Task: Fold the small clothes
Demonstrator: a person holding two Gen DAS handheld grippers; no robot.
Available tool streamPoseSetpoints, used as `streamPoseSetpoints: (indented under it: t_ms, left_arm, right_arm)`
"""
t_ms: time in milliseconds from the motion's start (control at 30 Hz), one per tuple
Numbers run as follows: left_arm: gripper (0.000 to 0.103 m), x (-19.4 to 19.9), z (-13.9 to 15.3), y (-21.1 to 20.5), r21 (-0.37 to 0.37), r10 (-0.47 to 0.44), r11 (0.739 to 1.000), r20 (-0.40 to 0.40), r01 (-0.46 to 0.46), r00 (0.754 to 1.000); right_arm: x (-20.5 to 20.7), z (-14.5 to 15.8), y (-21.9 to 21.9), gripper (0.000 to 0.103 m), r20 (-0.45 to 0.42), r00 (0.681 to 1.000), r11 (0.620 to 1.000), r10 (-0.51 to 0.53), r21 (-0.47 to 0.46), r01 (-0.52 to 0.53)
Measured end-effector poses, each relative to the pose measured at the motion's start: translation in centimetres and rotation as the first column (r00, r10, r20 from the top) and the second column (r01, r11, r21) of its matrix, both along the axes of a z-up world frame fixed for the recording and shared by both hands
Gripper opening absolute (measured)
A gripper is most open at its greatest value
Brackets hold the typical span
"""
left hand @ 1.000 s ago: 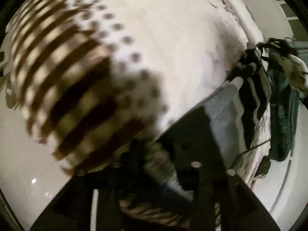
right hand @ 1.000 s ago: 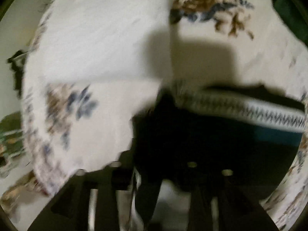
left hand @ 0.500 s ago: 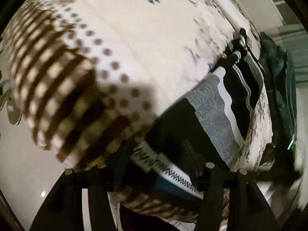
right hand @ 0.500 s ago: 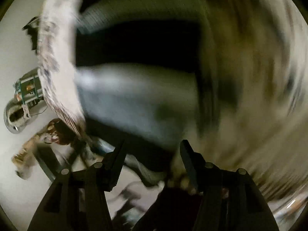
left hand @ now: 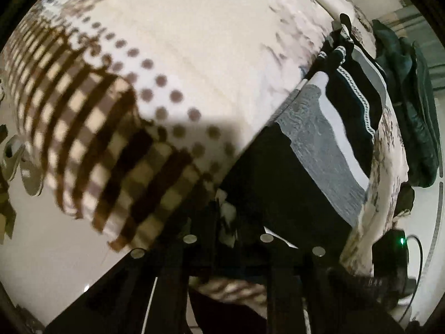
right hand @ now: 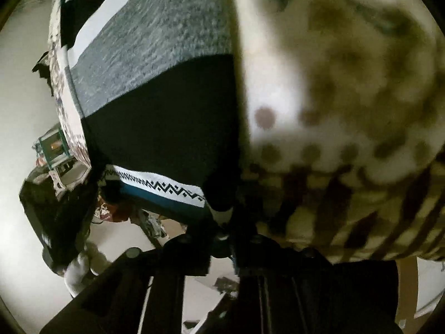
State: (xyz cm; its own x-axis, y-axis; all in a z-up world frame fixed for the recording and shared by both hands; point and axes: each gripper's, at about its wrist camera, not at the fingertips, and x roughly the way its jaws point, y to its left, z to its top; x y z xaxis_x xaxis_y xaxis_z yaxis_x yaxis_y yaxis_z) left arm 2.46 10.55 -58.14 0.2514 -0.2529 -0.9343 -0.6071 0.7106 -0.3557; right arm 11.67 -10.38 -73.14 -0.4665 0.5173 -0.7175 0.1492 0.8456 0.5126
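Since the earlier frame, right claw has swung onto the black-and-grey garment on the bed, closed on its hem. Left claw clamps the garment's near black edge.

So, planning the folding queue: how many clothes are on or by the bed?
3, as far as shows: the black-grey-white top nearest, a black white-trimmed piece beyond it, a dark green heap off the bed. More may be hidden.
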Motion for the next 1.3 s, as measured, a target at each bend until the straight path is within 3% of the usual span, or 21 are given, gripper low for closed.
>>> streamPoseSetpoints:
  t_ms: [67,133,300,500,600,700,767,833,900,1100,1167,1300]
  left_arm:
    - [0.032,0.4,2.3,0.3,0.035,-0.01,0.999,0.01,0.01,1.0]
    - [0.057,1.9,4.9,0.5,0.051,-0.022,0.999,0.067,0.019,0.998]
    - [0.059,11.2,8.5,2.2,0.01,-0.059,0.998,0.225,0.059,0.973]
    - [0.059,30.3,6.7,3.6,-0.005,-0.198,0.977,0.361,0.215,0.911]
    - [0.059,39.0,4.4,3.2,-0.015,-0.291,0.947,0.386,0.321,0.875]
    - [0.059,44.3,2.5,1.9,-0.014,-0.39,0.904,0.381,0.427,0.838]
    - [0.059,45.3,1.5,0.5,0.061,-0.499,0.859,0.318,0.508,0.806]
    - [0.059,44.7,-0.5,0.0,0.163,-0.597,0.802,0.202,0.574,0.776]
    - [0.061,43.4,-2.3,1.5,0.16,-0.601,0.799,0.156,0.58,0.784]
    - [0.059,40.3,-1.2,6.9,0.044,-0.441,0.895,0.218,0.443,0.87]
    - [0.059,40.6,-0.5,7.1,-0.027,-0.385,0.911,0.297,0.411,0.874]
    - [0.059,44.7,-1.2,5.8,-0.119,-0.343,0.905,0.363,0.408,0.867]
  right_arm:
    - [1.7,1.9,-1.0,0.047,0.015,1.0,1.0,-0.02,0.014,0.02]
    - [4.2,4.5,-2.4,0.06,0.075,0.996,0.998,-0.056,0.046,0.053]
    - [13.7,10.1,-5.4,0.06,0.188,0.963,0.98,-0.195,0.081,0.183]
    - [29.1,13.4,-6.3,0.061,0.411,0.86,0.951,-0.301,0.065,0.302]
    - [36.6,12.2,-5.9,0.061,0.448,0.828,0.936,-0.338,0.073,0.343]
    - [43.1,10.3,-3.8,0.061,0.429,0.837,0.937,-0.341,0.082,0.34]
    - [45.5,9.1,-2.9,0.061,0.428,0.848,0.942,-0.312,0.024,0.335]
    - [46.2,8.2,-2.5,0.061,0.442,0.853,0.943,-0.278,-0.044,0.33]
    - [46.3,7.8,-2.6,0.061,0.455,0.854,0.936,-0.251,-0.109,0.334]
    - [44.9,8.2,-2.7,0.061,0.478,0.844,0.934,-0.242,-0.12,0.336]
    - [45.5,8.7,-3.0,0.061,0.494,0.827,0.935,-0.268,-0.073,0.347]
    - [47.5,8.5,-3.8,0.061,0.485,0.8,0.916,-0.355,0.01,0.4]
